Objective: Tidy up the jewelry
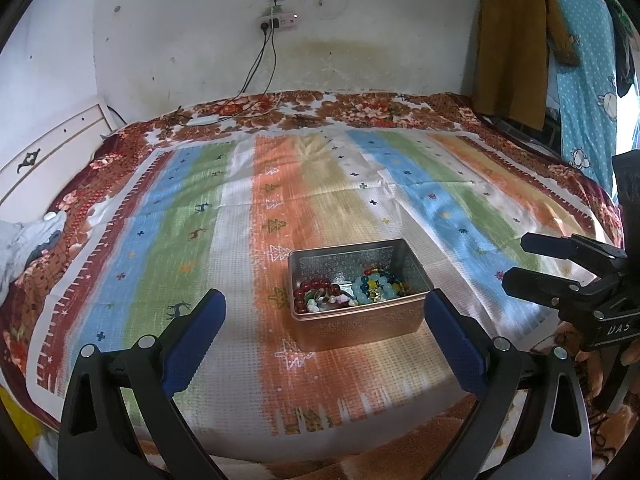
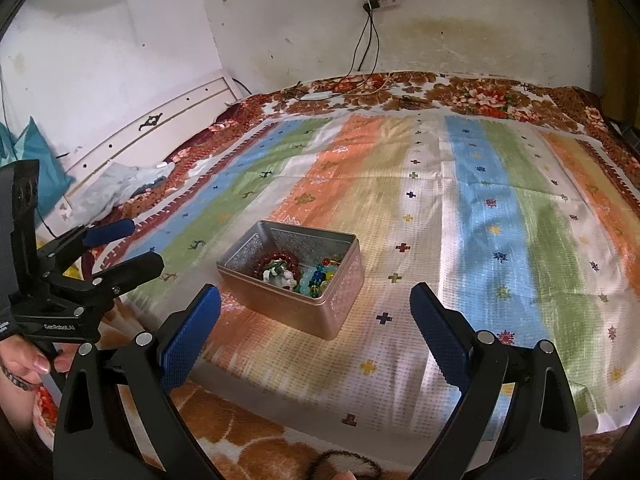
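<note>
A copper-coloured metal tin (image 1: 360, 322) stands open on the striped cloth, also in the right wrist view (image 2: 296, 312). Inside lie a dark red bead bracelet (image 1: 316, 285), a pale blue and teal bead bracelet (image 1: 374, 288) and small pieces; they show in the right wrist view too (image 2: 280, 262). My left gripper (image 1: 326, 308) is open and empty, just in front of the tin, and shows at the left of the right wrist view (image 2: 132, 244). My right gripper (image 2: 316, 304) is open and empty, to the right of the tin, and shows in the left wrist view (image 1: 516, 262).
The striped cloth (image 1: 224, 216) covers a bed with a floral blanket (image 1: 360, 110). A white headboard (image 1: 44, 156) is at the left. Cables (image 1: 260, 68) hang from a wall power strip (image 1: 278, 22) onto the far bed edge. Clothes (image 1: 516, 40) hang at the right.
</note>
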A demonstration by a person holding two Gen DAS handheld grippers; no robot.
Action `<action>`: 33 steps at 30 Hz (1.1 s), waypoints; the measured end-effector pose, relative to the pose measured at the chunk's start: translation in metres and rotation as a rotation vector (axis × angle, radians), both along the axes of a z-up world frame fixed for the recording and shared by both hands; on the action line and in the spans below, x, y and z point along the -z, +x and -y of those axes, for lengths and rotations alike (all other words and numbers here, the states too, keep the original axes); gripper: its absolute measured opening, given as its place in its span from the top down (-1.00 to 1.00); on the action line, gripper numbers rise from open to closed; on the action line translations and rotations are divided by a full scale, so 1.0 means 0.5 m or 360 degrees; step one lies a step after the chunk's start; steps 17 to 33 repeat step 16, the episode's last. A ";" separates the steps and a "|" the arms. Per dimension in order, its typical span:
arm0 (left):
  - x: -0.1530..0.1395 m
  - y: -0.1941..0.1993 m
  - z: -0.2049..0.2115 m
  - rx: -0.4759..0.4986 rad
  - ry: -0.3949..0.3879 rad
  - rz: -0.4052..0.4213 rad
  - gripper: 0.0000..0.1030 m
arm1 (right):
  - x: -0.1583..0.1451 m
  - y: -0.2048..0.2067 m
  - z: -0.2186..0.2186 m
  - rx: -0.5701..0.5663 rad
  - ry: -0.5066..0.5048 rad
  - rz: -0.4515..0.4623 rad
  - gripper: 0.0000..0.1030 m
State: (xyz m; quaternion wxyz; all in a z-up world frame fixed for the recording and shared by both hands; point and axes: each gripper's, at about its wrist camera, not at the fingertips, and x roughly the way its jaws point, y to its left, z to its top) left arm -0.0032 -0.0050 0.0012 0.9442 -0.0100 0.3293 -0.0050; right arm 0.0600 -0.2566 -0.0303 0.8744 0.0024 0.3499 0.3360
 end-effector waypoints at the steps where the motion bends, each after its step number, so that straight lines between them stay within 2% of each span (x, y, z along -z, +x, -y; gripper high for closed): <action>1: 0.000 -0.001 0.000 -0.0001 -0.0003 0.0002 -0.89 | 0.000 -0.001 0.000 0.0001 -0.0002 0.0002 -0.87; 33: 0.002 0.003 0.003 -0.0005 -0.0004 -0.0014 -0.89 | 0.009 0.003 -0.004 -0.0005 -0.0037 -0.0001 -0.87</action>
